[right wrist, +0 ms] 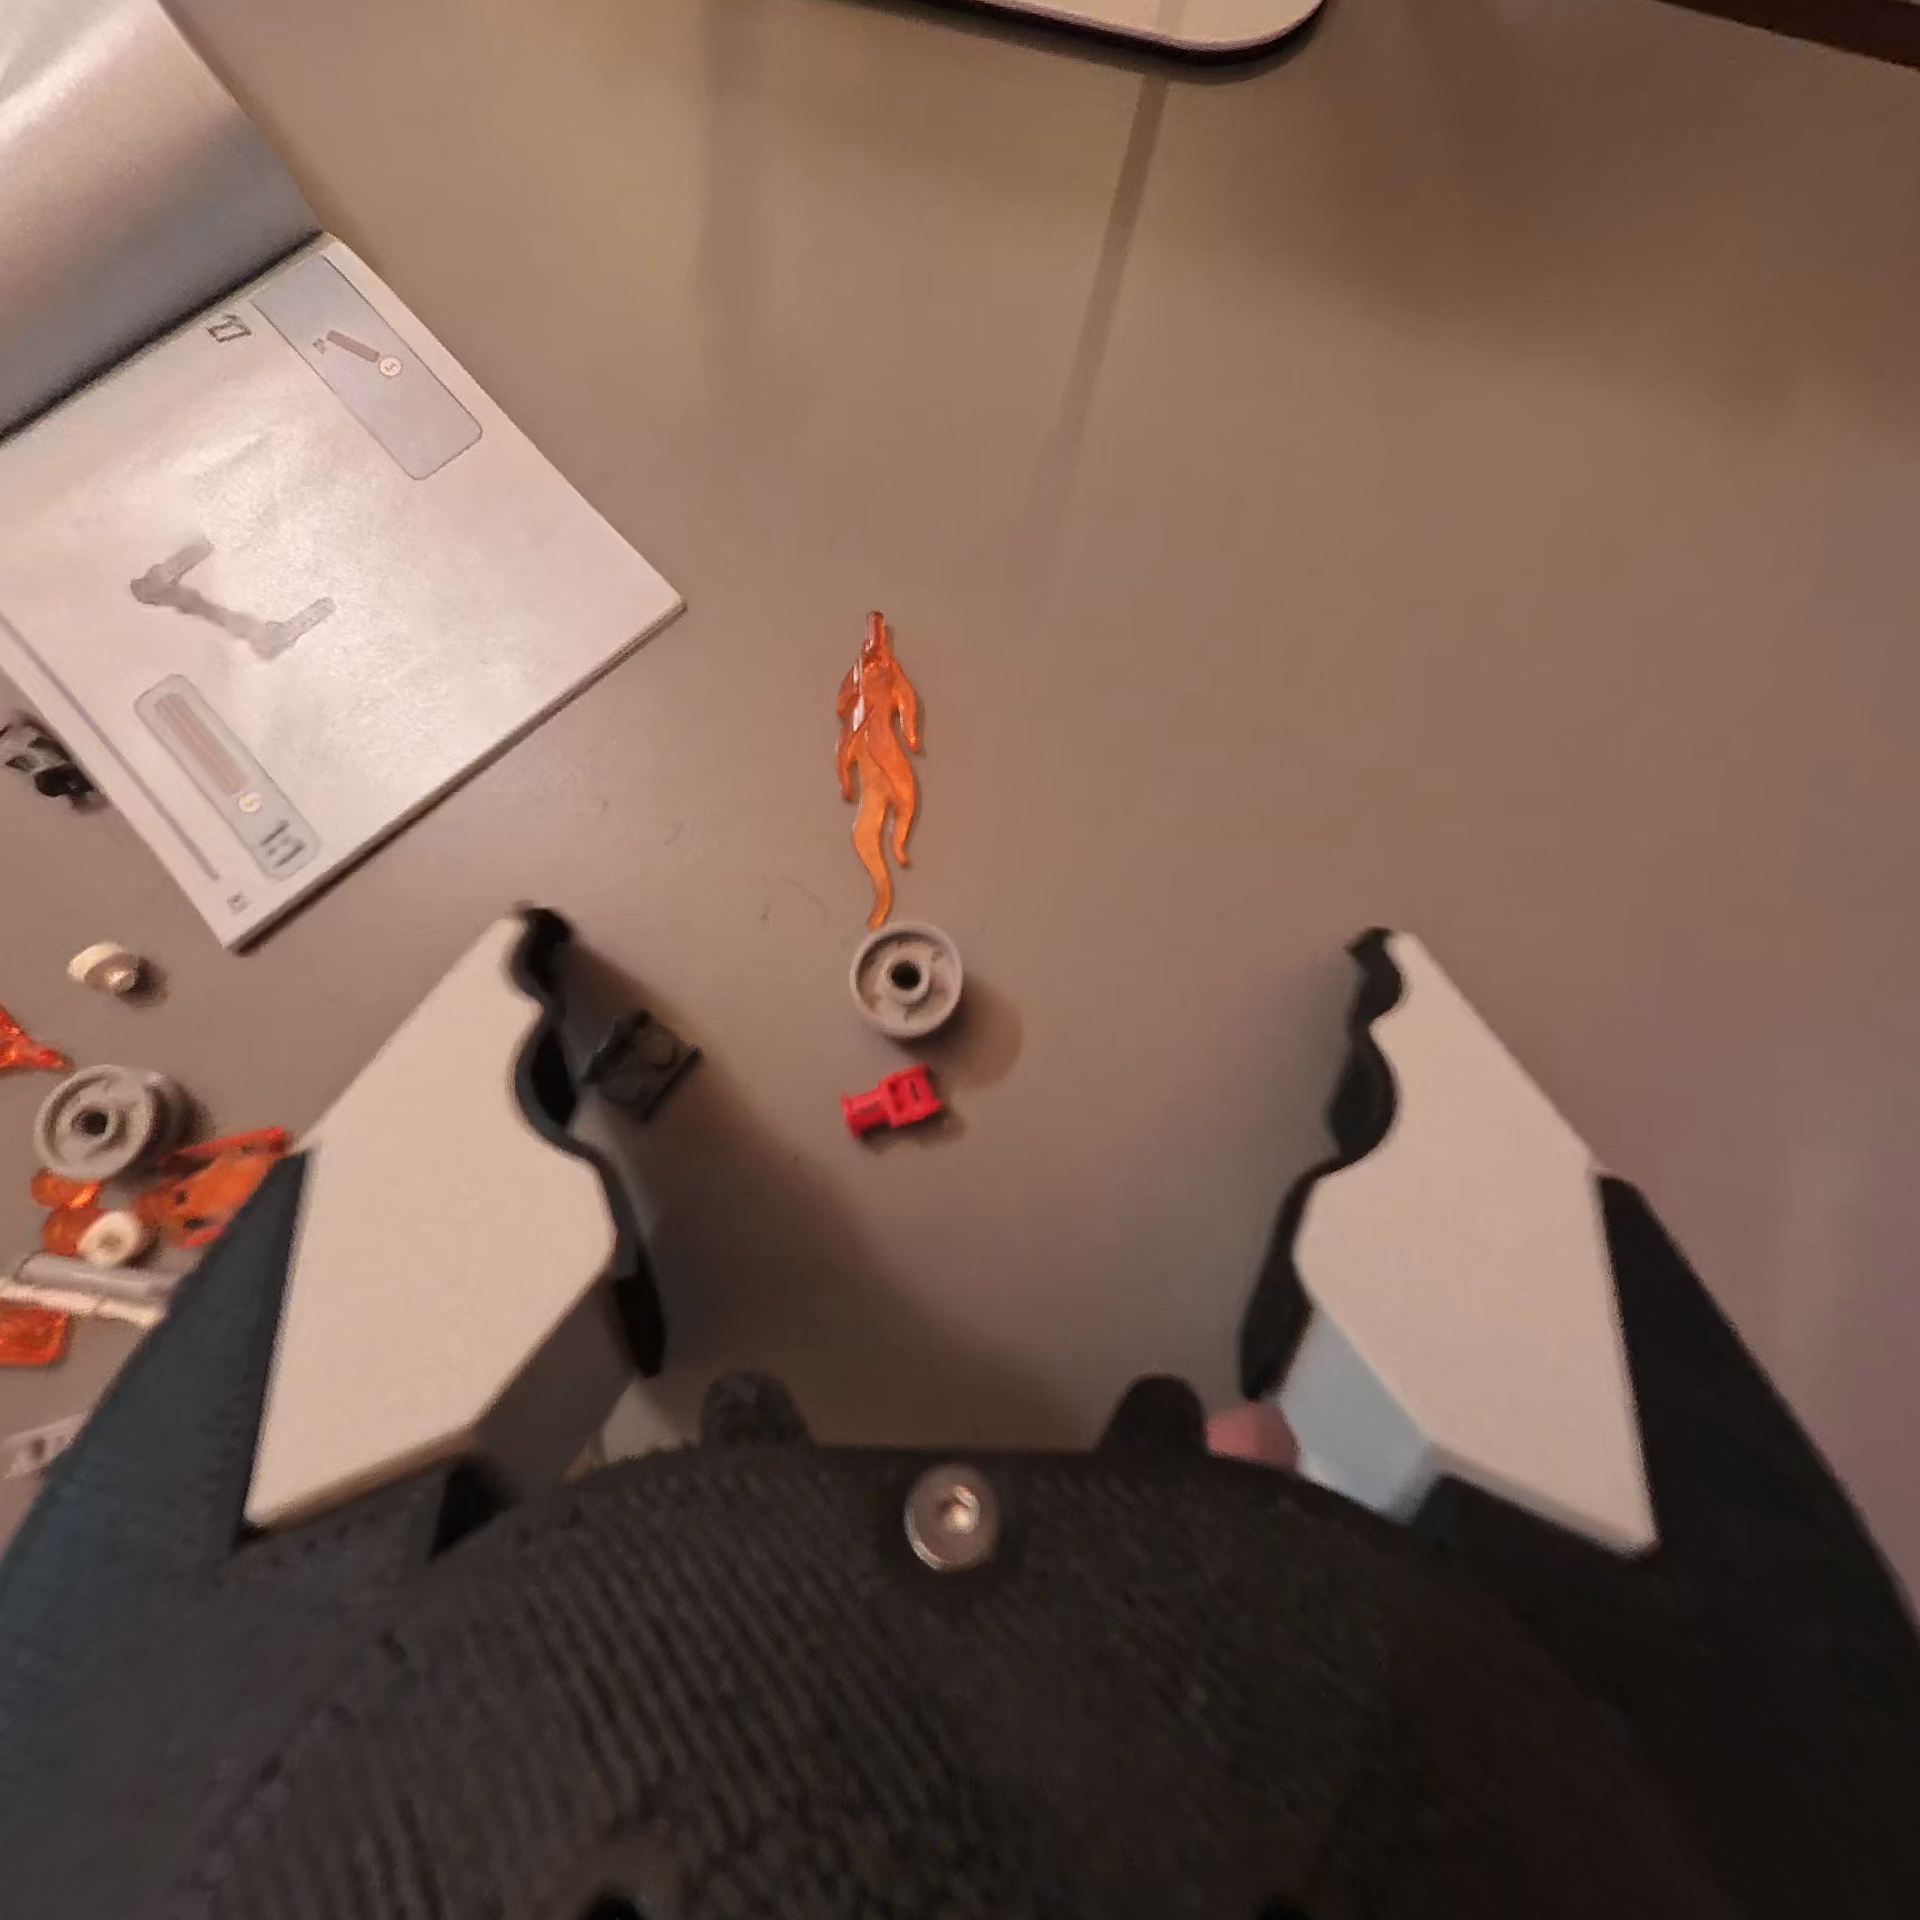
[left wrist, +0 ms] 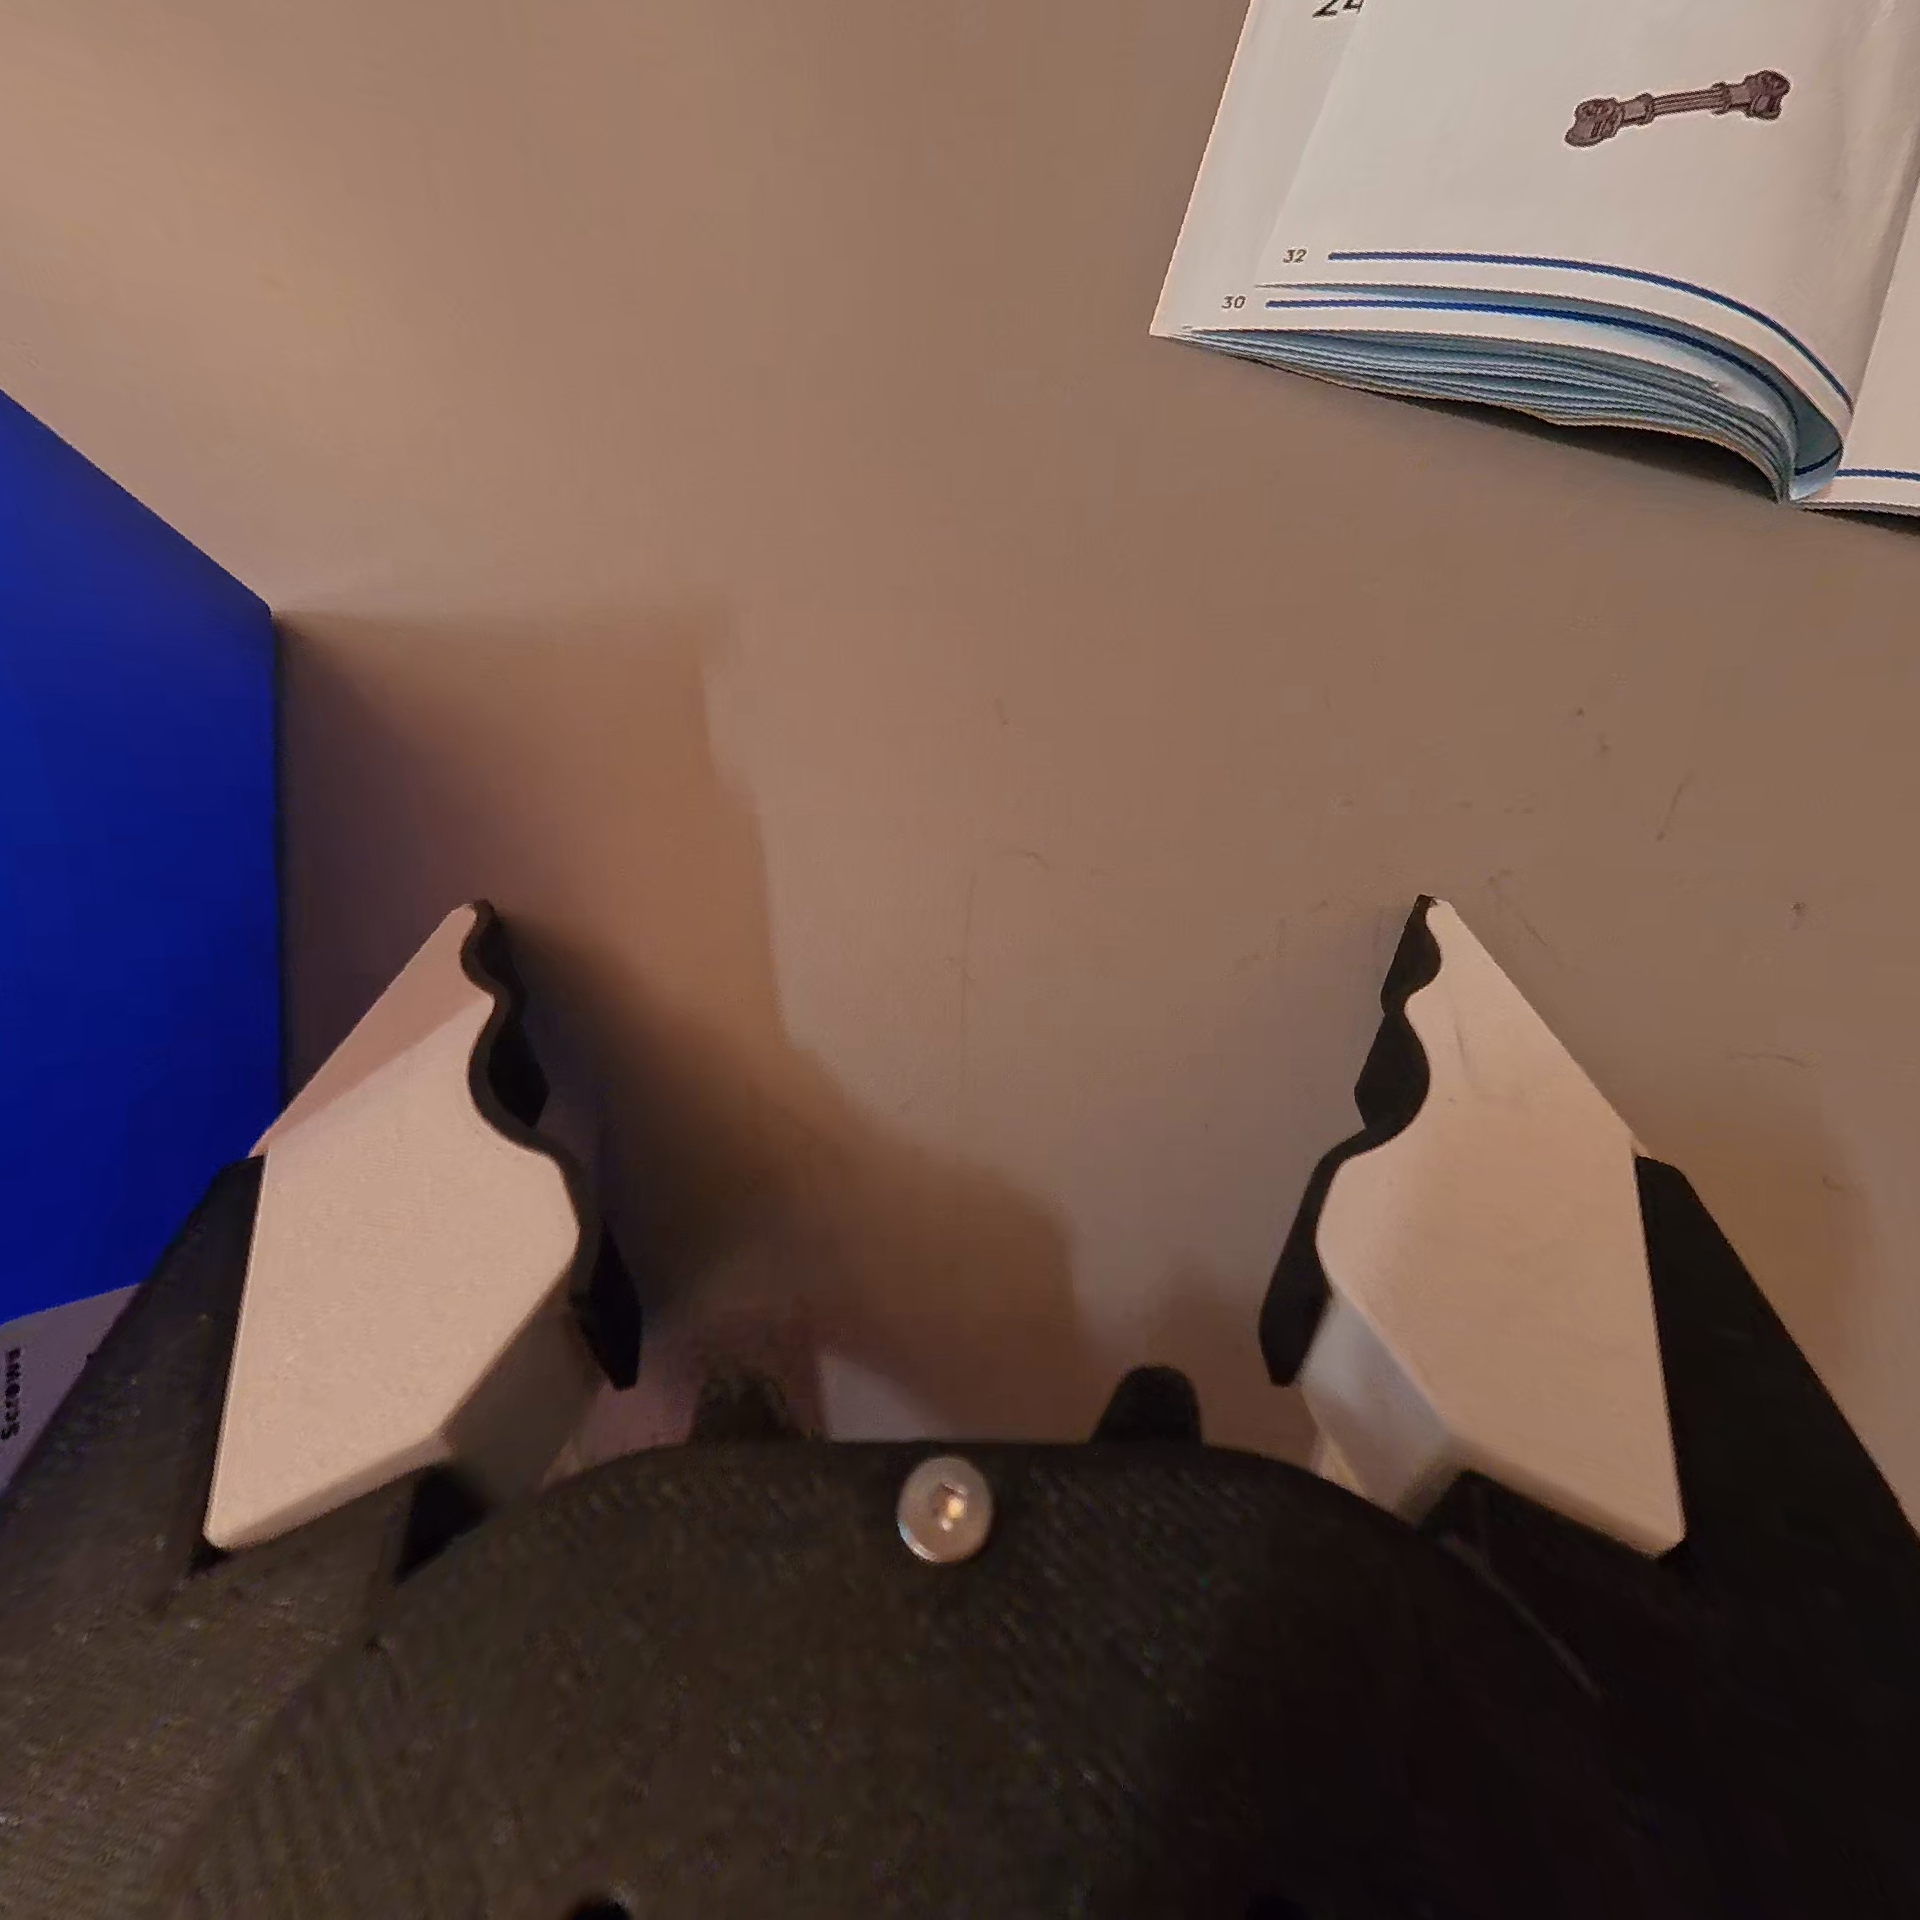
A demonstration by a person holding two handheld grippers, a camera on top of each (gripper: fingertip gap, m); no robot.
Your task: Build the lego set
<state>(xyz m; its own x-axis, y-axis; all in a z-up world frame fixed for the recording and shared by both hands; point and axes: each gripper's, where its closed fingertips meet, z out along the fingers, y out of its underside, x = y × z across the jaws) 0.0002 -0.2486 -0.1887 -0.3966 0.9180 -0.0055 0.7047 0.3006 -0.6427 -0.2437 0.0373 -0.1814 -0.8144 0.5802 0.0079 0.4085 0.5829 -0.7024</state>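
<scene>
In the right wrist view, a clear orange flame piece [right wrist: 879,758] lies on the grey table, its thin end touching a grey round dish piece [right wrist: 905,982]. A small red connector [right wrist: 891,1104] lies just below the dish. A small dark plate [right wrist: 641,1062] lies beside the left finger. My right gripper [right wrist: 951,935] is open and empty, hovering above these pieces. In the left wrist view, my left gripper [left wrist: 951,909] is open and empty over bare table. The open instruction booklet [left wrist: 1538,249] lies at the top right there.
The booklet also shows at the left of the right wrist view [right wrist: 312,582]. A pile of orange, grey and white pieces [right wrist: 104,1174] lies at the left edge. A blue box [left wrist: 114,883] stands left of my left gripper. A pale rounded object [right wrist: 1174,21] sits at the top edge.
</scene>
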